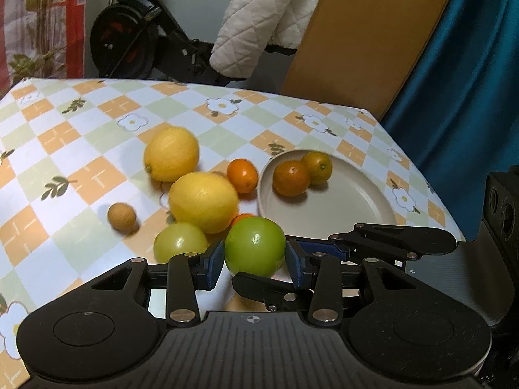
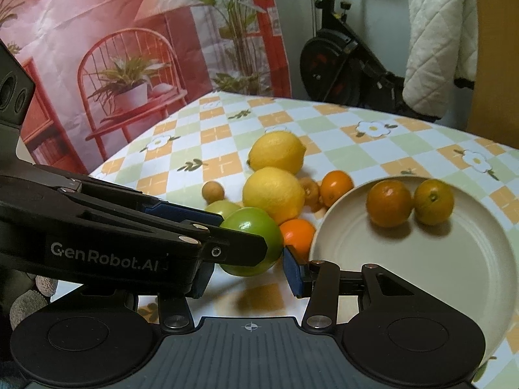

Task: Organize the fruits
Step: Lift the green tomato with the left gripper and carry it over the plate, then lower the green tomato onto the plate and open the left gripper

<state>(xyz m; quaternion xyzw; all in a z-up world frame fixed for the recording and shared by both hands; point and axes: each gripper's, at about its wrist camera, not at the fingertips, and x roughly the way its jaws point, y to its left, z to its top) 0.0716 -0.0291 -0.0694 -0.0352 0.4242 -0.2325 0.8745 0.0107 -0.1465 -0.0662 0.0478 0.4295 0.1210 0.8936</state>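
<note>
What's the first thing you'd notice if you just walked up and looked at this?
A shiny green fruit right up front, squeezed between the blue-padded fingers of both grippers at once. Behind it sit two big yellow lemons, and to the right a pale plate already holds two small oranges.

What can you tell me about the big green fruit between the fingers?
The green fruit is round, smooth and shiny, with a small bright glint on top. It looks firm and unbruised. The left gripper holds it, with blue fingers pressing both its sides. The right gripper reaches in around it too. It sits just in front of a second green fruit, a lemon and a small orange, close to the cream plate.
</note>
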